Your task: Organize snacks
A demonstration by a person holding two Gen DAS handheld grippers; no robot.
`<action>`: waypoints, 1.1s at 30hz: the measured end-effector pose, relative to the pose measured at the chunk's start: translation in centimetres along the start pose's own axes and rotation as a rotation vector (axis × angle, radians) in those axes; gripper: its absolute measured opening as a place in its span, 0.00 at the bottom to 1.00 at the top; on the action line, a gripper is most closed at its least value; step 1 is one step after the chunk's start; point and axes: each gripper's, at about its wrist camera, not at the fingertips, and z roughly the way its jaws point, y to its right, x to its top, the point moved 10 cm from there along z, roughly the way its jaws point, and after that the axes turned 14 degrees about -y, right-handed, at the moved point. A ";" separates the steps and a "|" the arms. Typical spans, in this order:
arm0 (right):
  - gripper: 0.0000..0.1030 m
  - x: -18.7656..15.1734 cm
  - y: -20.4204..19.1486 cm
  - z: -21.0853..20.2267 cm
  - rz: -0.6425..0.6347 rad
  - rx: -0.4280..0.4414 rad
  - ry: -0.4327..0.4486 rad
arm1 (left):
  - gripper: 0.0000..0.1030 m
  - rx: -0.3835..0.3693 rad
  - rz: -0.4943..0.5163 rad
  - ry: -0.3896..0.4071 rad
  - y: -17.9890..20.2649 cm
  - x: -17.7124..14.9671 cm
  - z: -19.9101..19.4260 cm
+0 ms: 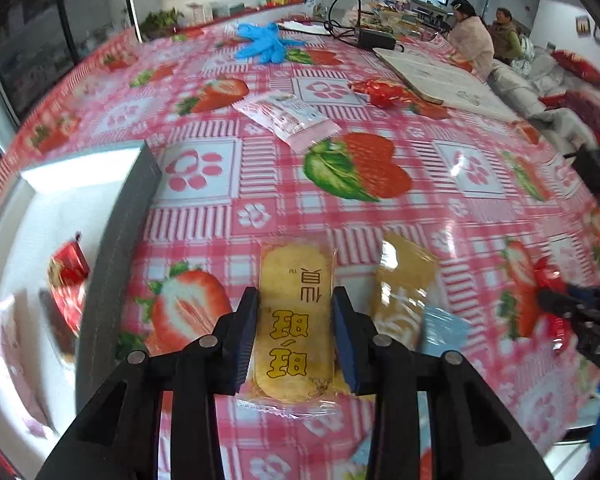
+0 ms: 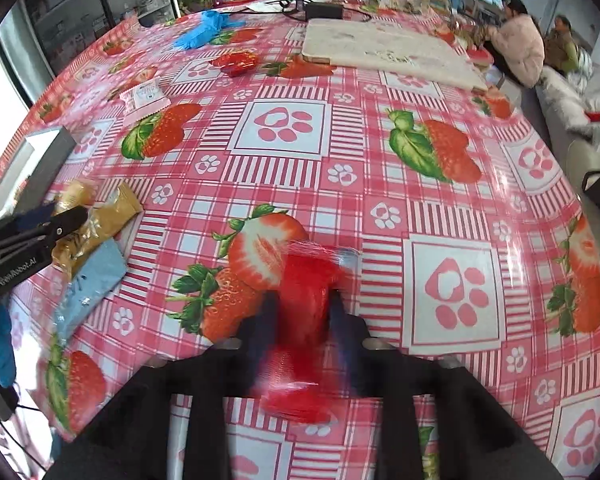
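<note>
My left gripper (image 1: 295, 300) is shut on a yellow rice-cracker packet (image 1: 294, 280), held just above the strawberry tablecloth. A golden-brown snack packet (image 1: 404, 292) and a light blue packet (image 1: 444, 330) lie just right of it. My right gripper (image 2: 303, 300) is shut on a red wrapped snack (image 2: 306, 276); this view is blurred. A grey-walled white tray (image 1: 116, 240) at the left holds a red packet (image 1: 68, 276) and a pink packet (image 1: 8, 356). A pink-white packet (image 1: 288, 116) and a red candy packet (image 1: 380, 90) lie farther back.
Blue gloves (image 1: 264, 42), a black power adapter with cable (image 1: 376, 38) and a white board (image 1: 440, 76) lie at the far side of the table. Two people (image 1: 484, 36) sit beyond the right edge. The right gripper shows at the left view's right edge (image 1: 580, 312).
</note>
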 end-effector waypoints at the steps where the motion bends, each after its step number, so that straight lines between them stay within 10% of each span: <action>1: 0.24 -0.1 0.1 -0.1 0.012 0.031 0.000 | 0.38 -0.019 -0.007 0.002 0.0 -0.2 -0.3; 13: 0.23 0.2 -4.4 -3.9 0.023 0.282 0.024 | 0.38 -0.036 -0.046 0.119 -3.0 -0.8 -7.2; 33: 0.23 6.5 -32.9 -3.6 -0.315 0.483 -0.077 | 0.38 0.144 -0.303 0.139 -20.8 -4.3 -8.6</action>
